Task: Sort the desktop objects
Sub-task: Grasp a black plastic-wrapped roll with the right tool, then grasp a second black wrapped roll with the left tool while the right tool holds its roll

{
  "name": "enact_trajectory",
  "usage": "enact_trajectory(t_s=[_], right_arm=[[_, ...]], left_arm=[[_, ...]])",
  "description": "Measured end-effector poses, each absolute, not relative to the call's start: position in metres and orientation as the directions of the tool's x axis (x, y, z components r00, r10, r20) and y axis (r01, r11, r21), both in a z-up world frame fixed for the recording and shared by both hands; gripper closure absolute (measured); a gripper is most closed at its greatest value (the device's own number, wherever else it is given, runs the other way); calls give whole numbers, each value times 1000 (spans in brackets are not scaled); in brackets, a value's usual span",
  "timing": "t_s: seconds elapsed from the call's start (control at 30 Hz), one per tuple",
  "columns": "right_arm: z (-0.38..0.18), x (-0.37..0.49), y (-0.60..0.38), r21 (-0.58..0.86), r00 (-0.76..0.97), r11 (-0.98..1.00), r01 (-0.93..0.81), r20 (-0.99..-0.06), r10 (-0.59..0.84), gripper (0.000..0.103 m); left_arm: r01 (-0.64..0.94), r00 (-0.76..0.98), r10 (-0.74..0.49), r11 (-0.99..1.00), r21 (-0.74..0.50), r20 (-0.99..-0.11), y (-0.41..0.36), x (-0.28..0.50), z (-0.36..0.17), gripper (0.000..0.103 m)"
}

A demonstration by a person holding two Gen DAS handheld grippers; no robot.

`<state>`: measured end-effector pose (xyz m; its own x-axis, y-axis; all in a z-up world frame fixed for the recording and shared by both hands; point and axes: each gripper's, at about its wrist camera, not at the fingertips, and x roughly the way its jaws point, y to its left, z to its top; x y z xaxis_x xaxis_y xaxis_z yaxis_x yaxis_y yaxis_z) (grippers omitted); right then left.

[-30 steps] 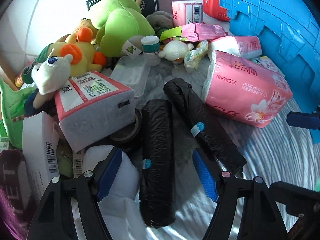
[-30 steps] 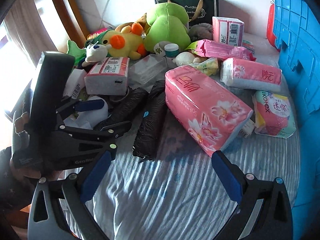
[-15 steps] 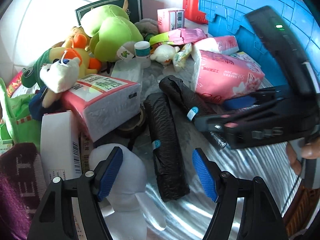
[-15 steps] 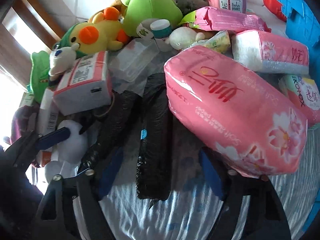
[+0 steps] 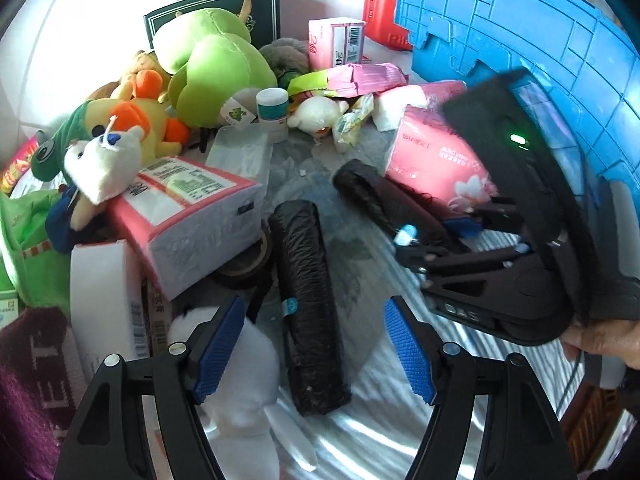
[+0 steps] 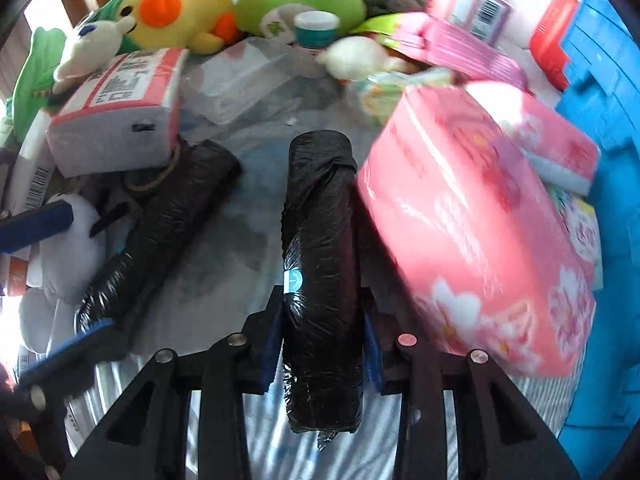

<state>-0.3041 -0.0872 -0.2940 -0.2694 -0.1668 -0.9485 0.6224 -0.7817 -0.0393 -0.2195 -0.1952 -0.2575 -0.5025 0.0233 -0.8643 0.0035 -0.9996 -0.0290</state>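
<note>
Right claw (image 6: 320,348) pinching black roll (image 6: 320,280), grip clear only wrist-side.

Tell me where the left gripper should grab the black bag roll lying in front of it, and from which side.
Grip the black bag roll across its middle, near the blue sticker, coming from above, a finger on each long side. It lies flat, lengthwise between the open left gripper, with bare cloth alongside.

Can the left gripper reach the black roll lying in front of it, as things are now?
Probably yes. The left gripper is open, and the black roll lies lengthwise between its fingers with nothing on top. A white plush toy crowds the left finger, so closing may catch it too.
</note>
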Motion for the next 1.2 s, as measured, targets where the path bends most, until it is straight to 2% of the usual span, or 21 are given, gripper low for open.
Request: enact_trajectory(t_s=[0.4,0.53,0.63,0.7,0.9,0.93,1.03,1.2], right_arm=[[-284,-309,-70,-5,-249,-782,623,-949,-192,69],[-280,-309,-73,-11,-250,-773,634,-949,-191,69],[-277,-310,-75,-9,-250,-774,633,-948,-194,69],[-275,-310,-76,-15,-254,-774,633,-949,-189,69],[-268,-306,-79,-28,-259,-778,628,-950,-175,69],[-267,-305,-80,-30,-260,-778,627,-950,-173,69],[-266,-303,-83,-36,-263,-782,622,-951,-165,69],[-263,-300,-86,-34,-263,-799,600,-952,-157,69]], left_arm=[[183,-422,-169,-978,99,-891,-195,-258,-288,30],[155,-415,-210,-975,158,-886,-185,-255,-293,30],[107,-404,-209,-978,181,-890,-163,-257,-301,30],[115,-404,-215,-976,185,-889,-157,-259,-301,33],[124,-399,-202,-978,166,-894,-157,-258,-301,33],[121,-399,-195,-980,159,-896,-157,-256,-300,38],[90,-404,-175,-984,151,-898,-151,-251,-298,66],[1,-426,-143,-987,158,-893,-136,-252,-296,69]])
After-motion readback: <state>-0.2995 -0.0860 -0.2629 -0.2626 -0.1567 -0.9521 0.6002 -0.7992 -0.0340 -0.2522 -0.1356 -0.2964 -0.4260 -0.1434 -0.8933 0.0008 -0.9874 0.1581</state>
